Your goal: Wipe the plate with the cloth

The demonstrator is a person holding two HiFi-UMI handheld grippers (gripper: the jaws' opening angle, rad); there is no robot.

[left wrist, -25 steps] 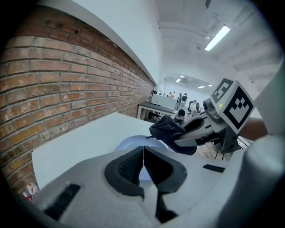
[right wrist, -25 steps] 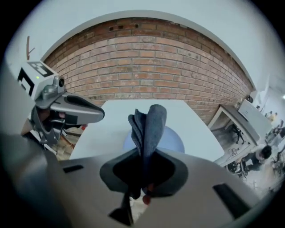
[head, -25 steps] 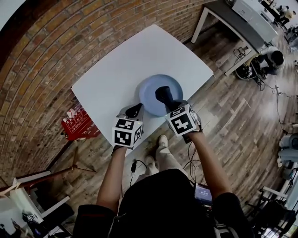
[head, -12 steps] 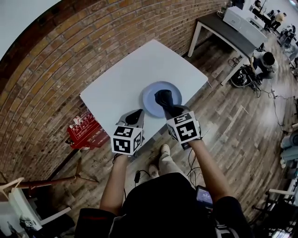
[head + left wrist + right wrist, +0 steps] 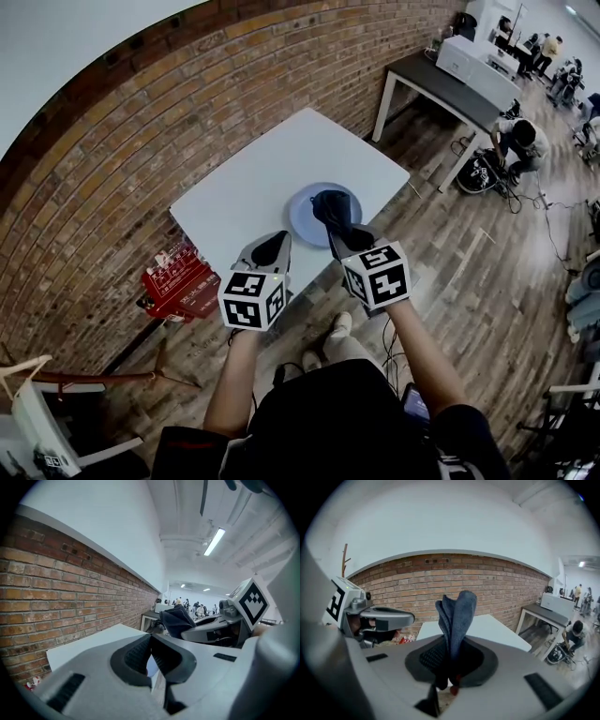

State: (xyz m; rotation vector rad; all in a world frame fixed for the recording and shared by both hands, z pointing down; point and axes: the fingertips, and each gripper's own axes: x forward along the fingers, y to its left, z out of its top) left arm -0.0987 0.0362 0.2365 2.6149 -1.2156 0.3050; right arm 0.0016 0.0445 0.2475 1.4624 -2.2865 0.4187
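Head view: shows a white table (image 5: 248, 183) beside a brick wall (image 5: 131, 131), with a pale blue plate (image 5: 302, 223) lying near its front edge. Shows the right gripper (image 5: 339, 236) clenched on a dark blue cloth (image 5: 333, 206), which hangs over the plate's right part; cannot tell from here whether it touches the plate. Places the left gripper (image 5: 270, 249) just left of the plate, over the table's edge and apart from the plate's rim. Takes in a red box (image 5: 178, 281) on the wooden floor by the wall, and a dark table (image 5: 436, 80) farther off.

Left gripper view: shows the left gripper (image 5: 151, 644) with its jaws closed tip to tip and nothing between the pads; lets a sliver of pale blue show through the gap below the tips. Catches the right gripper (image 5: 211, 632) to the right with the cloth (image 5: 178, 619) bunched at its front end.

Right gripper view: shows the right gripper (image 5: 451, 657) with its jaws clamped on the folded cloth (image 5: 457, 618), which stands out beyond the pads in thick folds. Has the table (image 5: 497, 629) and the brick wall (image 5: 497, 588) behind, and the left gripper (image 5: 386, 618) off to the left.
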